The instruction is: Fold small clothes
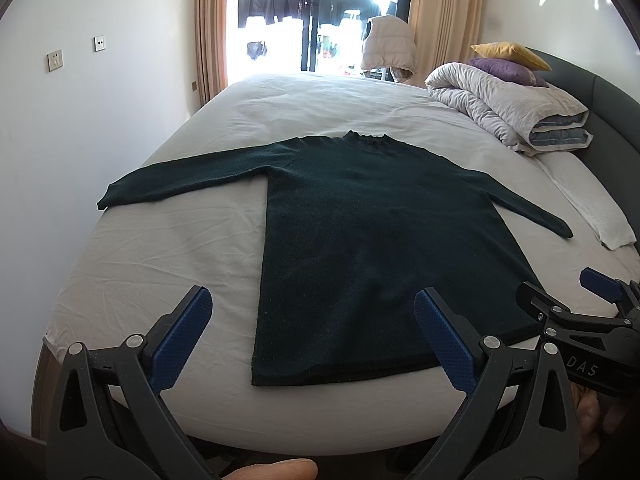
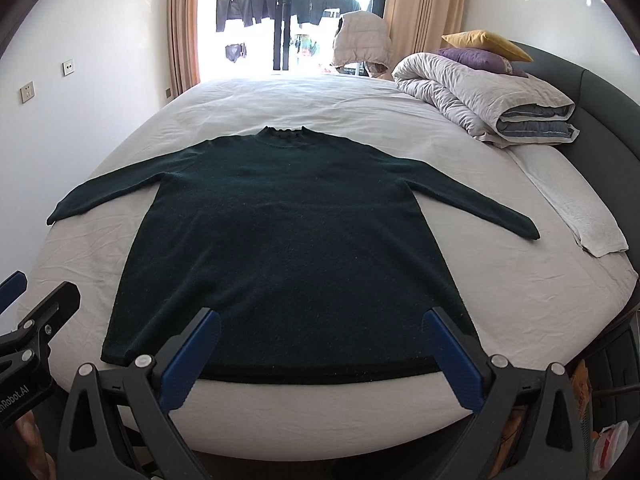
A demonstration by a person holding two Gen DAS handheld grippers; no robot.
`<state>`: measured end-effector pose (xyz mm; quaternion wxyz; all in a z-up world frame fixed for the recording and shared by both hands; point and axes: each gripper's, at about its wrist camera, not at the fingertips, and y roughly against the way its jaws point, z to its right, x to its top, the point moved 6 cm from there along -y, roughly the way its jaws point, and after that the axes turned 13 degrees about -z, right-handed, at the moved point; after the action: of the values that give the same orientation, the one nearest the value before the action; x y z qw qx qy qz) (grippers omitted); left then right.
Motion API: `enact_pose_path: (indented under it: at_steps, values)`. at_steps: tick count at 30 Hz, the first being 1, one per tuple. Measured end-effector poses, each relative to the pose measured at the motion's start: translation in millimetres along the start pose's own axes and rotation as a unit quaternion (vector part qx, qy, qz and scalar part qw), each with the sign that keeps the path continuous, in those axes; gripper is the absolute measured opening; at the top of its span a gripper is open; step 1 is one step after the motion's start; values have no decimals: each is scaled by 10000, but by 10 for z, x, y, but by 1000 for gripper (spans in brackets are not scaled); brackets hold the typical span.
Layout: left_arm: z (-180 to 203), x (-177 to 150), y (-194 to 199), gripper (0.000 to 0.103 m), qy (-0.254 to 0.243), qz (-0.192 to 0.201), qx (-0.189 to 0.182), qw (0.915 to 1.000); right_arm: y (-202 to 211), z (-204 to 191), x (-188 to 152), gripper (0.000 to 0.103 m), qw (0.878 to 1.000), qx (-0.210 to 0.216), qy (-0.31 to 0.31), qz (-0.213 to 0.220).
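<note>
**Sweater spread flat on the bed, both grippers wide apart above its hem**

A dark green sweater (image 2: pixel 288 240) lies flat on the white bed (image 2: pixel 520 280), sleeves out to both sides, collar toward the window. The left gripper (image 1: pixel 312 336) hovers over the hem's left corner, fingers spread and holding nothing. The right gripper (image 2: pixel 320 354) hangs over the hem's right part, likewise spread. A folded duvet (image 2: pixel 480 100) sits near the headboard

A sweater (image 2: pixel 288 240) lies flat on the bed (image 2: pixel 520 300), rolled duvet (image 2: pixel 472 92) behind, right.
</note>
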<state>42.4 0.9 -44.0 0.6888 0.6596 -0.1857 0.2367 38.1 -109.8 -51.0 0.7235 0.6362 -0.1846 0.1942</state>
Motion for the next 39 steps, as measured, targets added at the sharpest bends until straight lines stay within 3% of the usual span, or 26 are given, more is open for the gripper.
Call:
enact_pose_path:
  at_steps: [39]
  values:
    - [-41,-96,-127,103,11,-60,-7,10000,-139,-99,-121,103,10000,19,12,-58]
